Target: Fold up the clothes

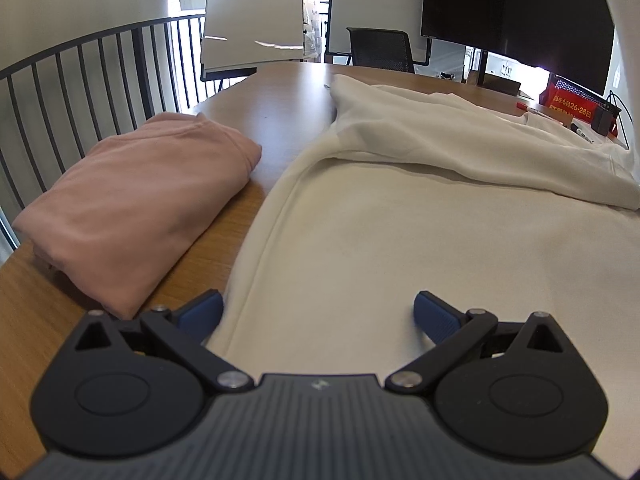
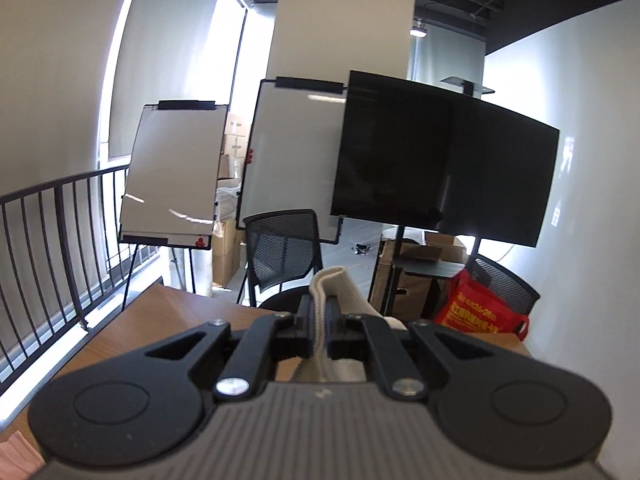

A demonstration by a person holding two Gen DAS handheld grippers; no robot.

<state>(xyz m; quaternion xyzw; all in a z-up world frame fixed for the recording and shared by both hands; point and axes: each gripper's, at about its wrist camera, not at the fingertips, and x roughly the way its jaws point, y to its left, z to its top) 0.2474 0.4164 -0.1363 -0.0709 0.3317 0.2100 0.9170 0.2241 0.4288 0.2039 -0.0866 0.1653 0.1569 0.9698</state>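
The cream garment [image 1: 400,240] is seen spread across the wooden tabletop [image 1: 276,112], its far part folded back over itself. The left gripper [image 1: 318,316] is held low over the near hem, its 2 blue fingers [image 1: 434,316] spread wide with nothing pinched between them. A folded pink garment [image 1: 136,208] is parked just beside the cream one, on the left. Over on the right wrist view, the right gripper [image 2: 319,320] is raised above the tabletop [image 2: 160,320], fingers clamped tight on a ribbed cream cuff [image 2: 332,292] that is poking up between them.
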